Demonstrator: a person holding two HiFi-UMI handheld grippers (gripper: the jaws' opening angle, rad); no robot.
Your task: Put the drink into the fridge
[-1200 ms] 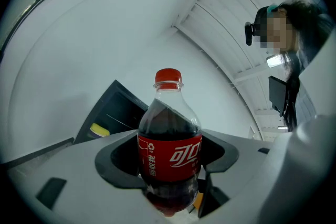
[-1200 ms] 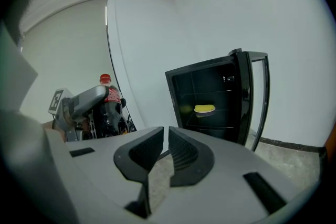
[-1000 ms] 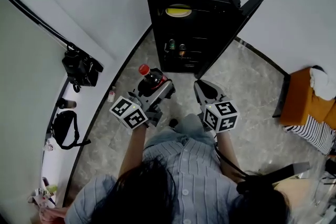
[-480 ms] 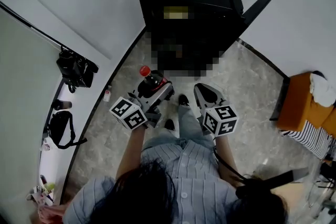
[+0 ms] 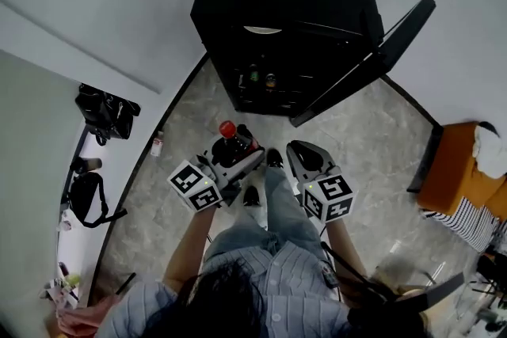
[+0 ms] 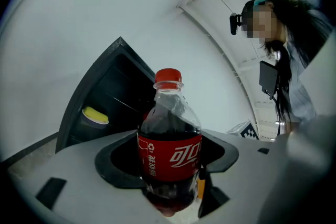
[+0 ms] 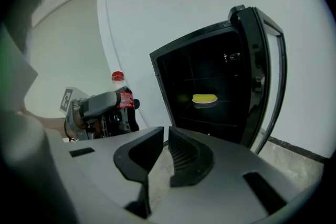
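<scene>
Okay, left gripper [image 5: 238, 154] jaws are clamping the bottle [image 5: 230, 140], short of the open fridge [image 5: 285, 4]; right gripper [image 7: 165, 136] jaws are sitting closed, empty. I'm risking clipping the door [image 5: 372, 59] going in.

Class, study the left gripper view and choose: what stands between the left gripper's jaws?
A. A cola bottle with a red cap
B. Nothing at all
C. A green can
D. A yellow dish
A: the left gripper has its jaws closed on the body of the cola bottle, which stands upright with its red cap on top.
</scene>
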